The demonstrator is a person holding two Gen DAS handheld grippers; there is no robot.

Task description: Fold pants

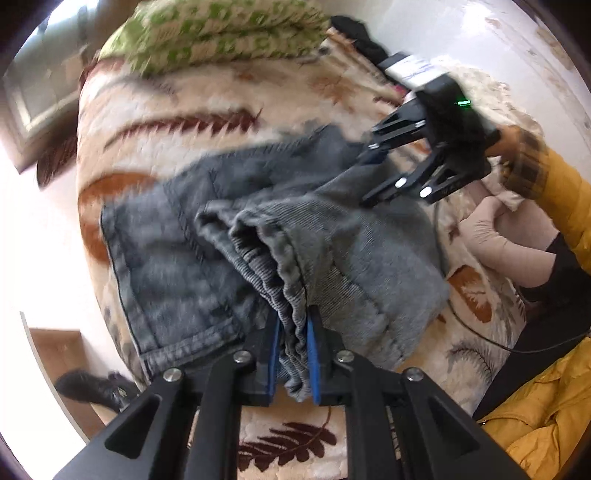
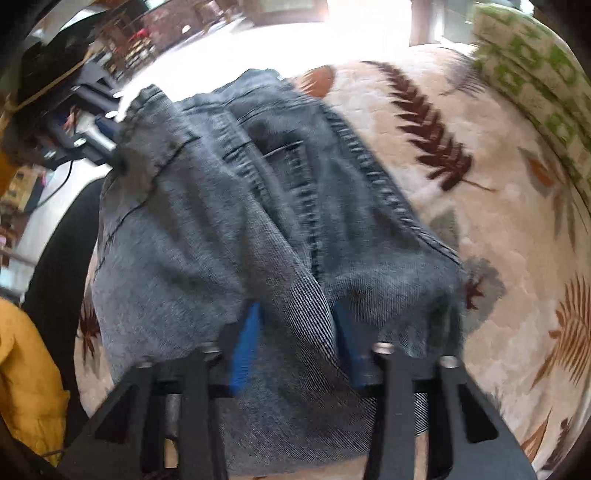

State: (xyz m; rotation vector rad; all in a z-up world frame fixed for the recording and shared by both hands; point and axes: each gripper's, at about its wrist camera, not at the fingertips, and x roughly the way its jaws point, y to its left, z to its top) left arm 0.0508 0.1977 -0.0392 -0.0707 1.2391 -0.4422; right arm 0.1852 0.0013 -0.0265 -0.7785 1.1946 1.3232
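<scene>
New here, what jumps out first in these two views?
The faded grey denim pants fill the middle of both views, bunched over a cream blanket with brown leaf print. The left gripper clamps a gathered hem at the bottom, while the right gripper holds fabric at upper right.

We are in a home, in what looks like a bedroom. The work surface is a bed spread with a plush cream blanket (image 1: pixel 207 122) printed in brown and rust fern leaves. At its far end we see a folded green-and-cream quilt (image 1: pixel 221 33), with dark clothes (image 1: pixel 360 37) heaped just beside it. Off the bed's edge, blurred wooden furniture (image 2: pixel 136 40) stands on a pale floor, lit by bright daylight. Gray denim pants (image 2: pixel 258 206) lie on the blanket, so this is plain household laundry.
</scene>
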